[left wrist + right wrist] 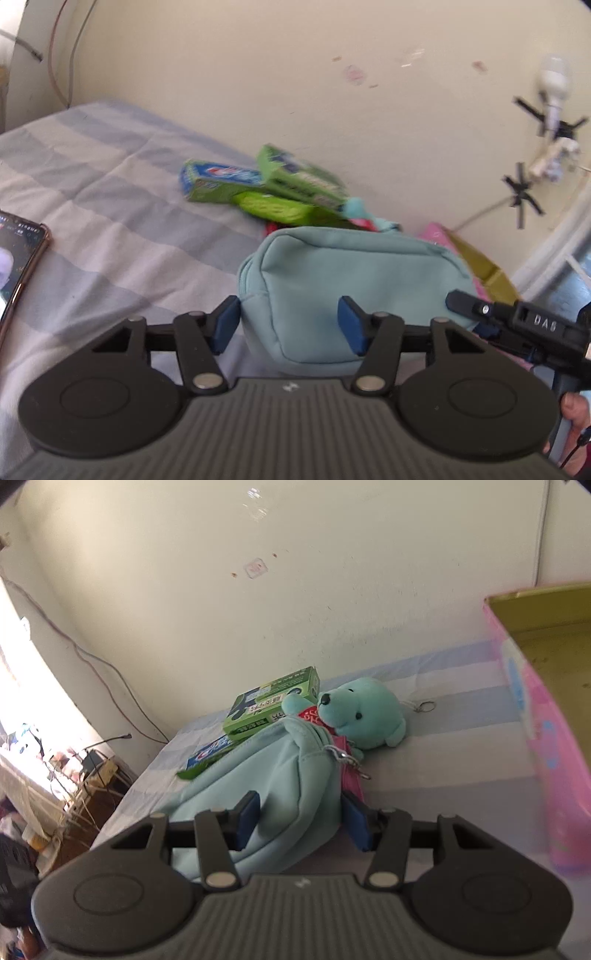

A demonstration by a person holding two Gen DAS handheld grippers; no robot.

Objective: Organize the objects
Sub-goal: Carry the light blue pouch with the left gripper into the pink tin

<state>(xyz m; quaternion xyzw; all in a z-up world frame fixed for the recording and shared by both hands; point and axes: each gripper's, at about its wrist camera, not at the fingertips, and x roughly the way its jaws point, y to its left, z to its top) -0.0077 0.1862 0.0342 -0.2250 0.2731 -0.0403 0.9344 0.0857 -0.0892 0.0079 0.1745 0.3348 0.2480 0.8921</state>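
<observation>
A light teal zip pouch [351,280] lies on the striped bed sheet [92,177]. My left gripper [290,325] is open with its blue pads on either side of the pouch's near end. My right gripper [303,821] is shut on the pouch [273,775] at its other end; it also shows at the right edge of the left wrist view [517,317]. Behind the pouch lie a green box [273,705], a blue-and-green toothpaste box [221,181], a teal plush bear [358,712] and a pink item [351,779].
A pink box with an olive inside [546,686] stands at the right on the bed. A phone [18,258] lies at the left. The wall [295,74] runs close behind the objects. The bed's edge and floor clutter [55,768] are on the left.
</observation>
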